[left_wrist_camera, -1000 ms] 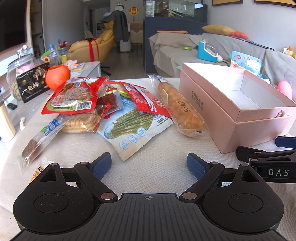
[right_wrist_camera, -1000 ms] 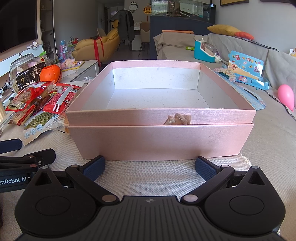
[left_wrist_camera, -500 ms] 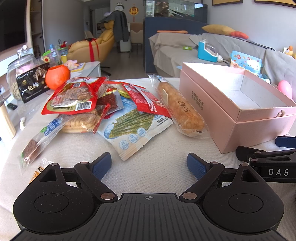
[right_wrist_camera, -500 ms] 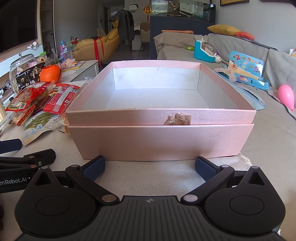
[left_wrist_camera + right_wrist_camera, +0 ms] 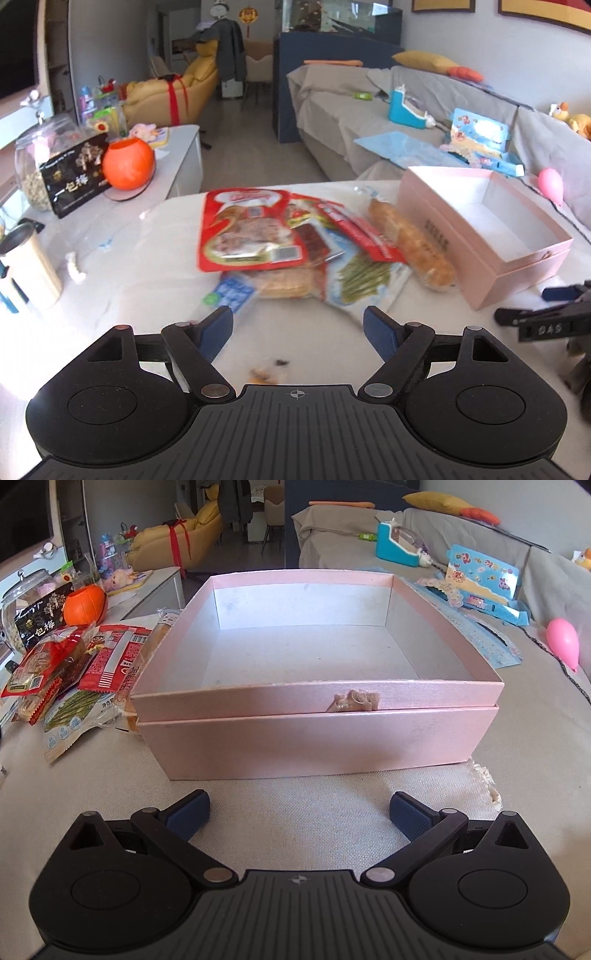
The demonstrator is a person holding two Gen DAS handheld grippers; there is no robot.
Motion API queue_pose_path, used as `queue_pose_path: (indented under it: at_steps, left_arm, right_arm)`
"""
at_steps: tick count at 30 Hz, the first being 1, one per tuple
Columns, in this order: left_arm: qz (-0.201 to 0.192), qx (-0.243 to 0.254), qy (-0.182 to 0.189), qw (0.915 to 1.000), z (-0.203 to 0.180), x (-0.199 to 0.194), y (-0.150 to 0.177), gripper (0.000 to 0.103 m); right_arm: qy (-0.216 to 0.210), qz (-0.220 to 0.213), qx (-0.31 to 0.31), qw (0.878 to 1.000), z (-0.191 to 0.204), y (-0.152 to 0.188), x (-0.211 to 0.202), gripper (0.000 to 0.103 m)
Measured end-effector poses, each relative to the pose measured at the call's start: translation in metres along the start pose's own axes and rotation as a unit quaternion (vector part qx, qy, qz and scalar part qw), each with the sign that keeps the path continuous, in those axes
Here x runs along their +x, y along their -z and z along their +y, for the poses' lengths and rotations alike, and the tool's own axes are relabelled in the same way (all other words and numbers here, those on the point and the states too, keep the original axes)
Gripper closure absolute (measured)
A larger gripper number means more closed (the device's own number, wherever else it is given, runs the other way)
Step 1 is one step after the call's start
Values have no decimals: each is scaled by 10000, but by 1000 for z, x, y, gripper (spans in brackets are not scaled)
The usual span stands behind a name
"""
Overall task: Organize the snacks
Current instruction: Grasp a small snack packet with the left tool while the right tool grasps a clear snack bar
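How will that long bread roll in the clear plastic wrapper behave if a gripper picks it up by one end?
The long bread roll in its clear wrapper would probably sag, being long and soft-looking. The glossy film may slip. It likely squashes under a hard pinch.

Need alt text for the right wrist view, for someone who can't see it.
An empty pink box sits on a cloth-covered table, straight ahead of the open, empty right gripper. A pile of snack packets lies against the box's left side; a sofa is behind.

Snack packets (image 5: 295, 254) lie heaped left of the box (image 5: 317, 734) (touching it).
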State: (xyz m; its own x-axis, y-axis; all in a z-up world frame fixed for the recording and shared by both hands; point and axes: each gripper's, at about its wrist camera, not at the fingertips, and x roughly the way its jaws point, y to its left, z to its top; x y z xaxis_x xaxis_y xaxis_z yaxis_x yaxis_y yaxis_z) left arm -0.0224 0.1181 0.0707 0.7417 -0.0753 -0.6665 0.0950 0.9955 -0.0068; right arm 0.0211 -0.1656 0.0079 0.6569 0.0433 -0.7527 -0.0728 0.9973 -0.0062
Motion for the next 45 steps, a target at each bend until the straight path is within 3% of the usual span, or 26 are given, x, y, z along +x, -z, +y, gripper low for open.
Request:
queue_pose_path:
  at_steps: [3, 8, 10, 12, 14, 15, 18, 19, 24, 26, 28, 34, 36, 40, 45]
  left_arm:
    - [396, 311, 21, 9987, 13, 3, 9, 21]
    - [676, 352, 302, 9966, 10, 17, 29, 28]
    - [730, 277, 280, 9966, 10, 22, 34, 45]
    - [654, 212, 249, 9973, 10, 22, 37, 55]
    - [570, 127, 249, 9980, 12, 20, 37, 77]
    - [546, 13, 291, 9981, 13, 20, 34, 79]
    - [406, -247, 419, 9980, 13, 22, 29, 79]
    - [354, -272, 395, 9982, 12, 22, 27, 79]
    - [126, -447, 374, 9982, 17, 14, 16, 79]
    - [77, -547, 356, 9978, 24, 8, 14, 79]
    - [37, -690, 364, 9969, 35, 1, 12, 79]
    - [-44, -965, 47, 9953, 60, -13, 15, 79]
    - [-56, -1096, -147, 9938, 72, -16, 16, 79]
    - [-53, -1518, -485, 9872, 105, -16, 18, 79]
    - [-24, -1710, -683, 9829, 124, -15, 21, 79]
  right_arm:
    - [-20, 50, -207, 9998, 3, -7, 2, 0]
    - [174, -317, -835, 9959, 22, -19, 14, 0]
    - [-76, -113, -536, 9985, 14, -27, 22, 0]
    - [-399, 164, -59, 9991, 0, -34, 27, 0]
    - [-427, 309, -224, 9984, 2, -35, 27, 0]
    - [-392, 341, -288, 9982, 4, -35, 27, 0]
    - [-350, 557, -357, 9972, 14, -40, 25, 3]
    - [-484, 528, -478, 9963, 21, -42, 22, 11]
    - [-1253, 137, -487, 9908, 56, -55, 10, 13]
    - [-1477, 111, -516, 9876, 71, -64, 13, 19]
    - [-1645, 211, -545, 9847, 87, -71, 17, 33]
    - [-1523, -258, -1100, 9818, 137, -77, 5, 32]
    - [-1746, -383, -1174, 9769, 145, -80, -4, 30]
    - [-2296, -49, -1056, 9675, 167, -88, -5, 28]
    - [-2852, 549, -721, 9542, 211, -74, 9, 29]
